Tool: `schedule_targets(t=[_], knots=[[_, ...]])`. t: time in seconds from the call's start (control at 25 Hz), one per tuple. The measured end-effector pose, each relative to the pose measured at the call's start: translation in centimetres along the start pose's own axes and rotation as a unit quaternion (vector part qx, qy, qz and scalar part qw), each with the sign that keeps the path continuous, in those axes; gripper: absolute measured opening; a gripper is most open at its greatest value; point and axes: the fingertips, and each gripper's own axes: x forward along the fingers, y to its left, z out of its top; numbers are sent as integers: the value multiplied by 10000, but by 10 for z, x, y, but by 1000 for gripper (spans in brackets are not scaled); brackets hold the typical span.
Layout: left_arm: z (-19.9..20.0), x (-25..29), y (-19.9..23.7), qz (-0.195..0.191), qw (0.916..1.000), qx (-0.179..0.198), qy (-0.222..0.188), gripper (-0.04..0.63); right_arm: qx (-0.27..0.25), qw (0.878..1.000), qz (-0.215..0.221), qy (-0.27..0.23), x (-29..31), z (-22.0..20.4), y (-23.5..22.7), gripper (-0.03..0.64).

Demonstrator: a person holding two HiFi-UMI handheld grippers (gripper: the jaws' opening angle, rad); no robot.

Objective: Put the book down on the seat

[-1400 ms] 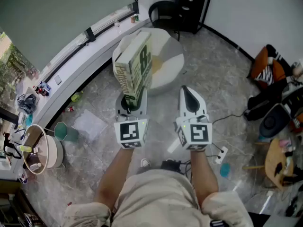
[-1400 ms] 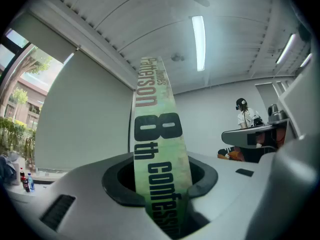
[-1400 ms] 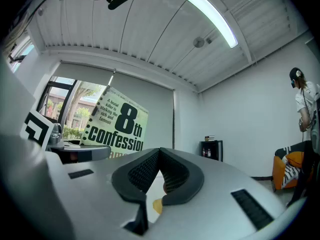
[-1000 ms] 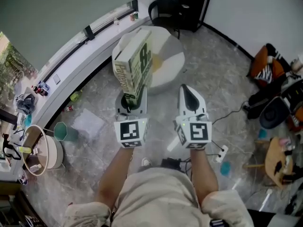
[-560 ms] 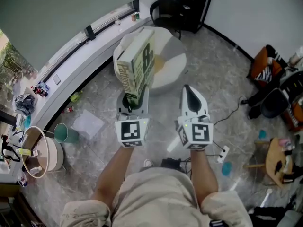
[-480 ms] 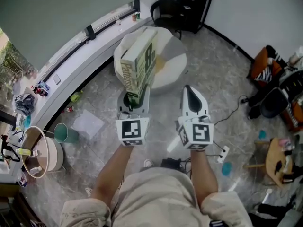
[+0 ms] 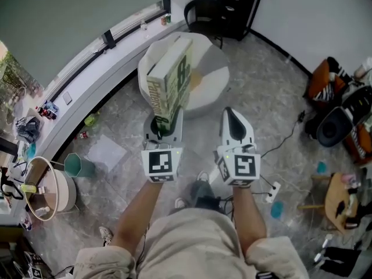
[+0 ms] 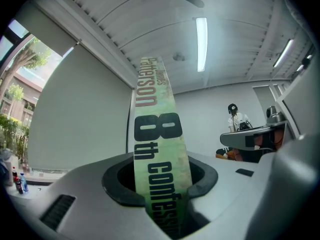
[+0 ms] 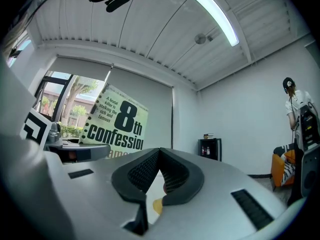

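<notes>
**Grey Stone Floor With Round Seat: Book Clamped in Left Gripper**

Grey veined stone floor (image 7: 267, 115) fills the head view. A round white seat (image 7: 212, 68) with a yellow patch on top stands on it, ahead of the person. A curved window ledge (image 7: 87, 80) runs along the left side. A black chair (image 7: 200, 13) and a black cabinet (image 7: 238, 2) stand beyond the seat, against the far wall.

1. Left gripper (image 7: 163, 124): the jaws are clamped on the lower end of the book (image 7: 170, 83). The left gripper view shows the green spine rising straight up between both pads, with its black lettering facing the camera.
2. Book position: the book stands on end in the jaws, tilted slightly to the right. It is carried by the gripper alone. In the head view it overlaps the near left rim of the seat. Whether any edge touches the seat cannot be determined.
3. Right gripper (image 7: 231, 116): the jaws are closed together with nothing between them. The right gripper view shows the ribbed pads meeting at the tips. This gripper sits just beside the left one, apart from the book.

Surroundings: a teal bin (image 7: 75, 164) and a round white basket (image 7: 52, 190) stand at the lower left. A white power strip (image 7: 271, 188) lies on the floor to the right. An orange bag (image 7: 325, 77) lies at the right edge. Both gripper views show a person standing at the far side of the room.
</notes>
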Motion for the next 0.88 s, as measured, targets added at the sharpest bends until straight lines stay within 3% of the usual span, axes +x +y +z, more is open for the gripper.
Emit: schedule_targets(t=[0.72,0.88], knots=[[3,138,-26,452,9988,136,99,172,321,9985,383,-219,114,3,-111,3],[1,149,-30,514,9986,130,93,172,355,9978,511,-231,123,2,-115,3]])
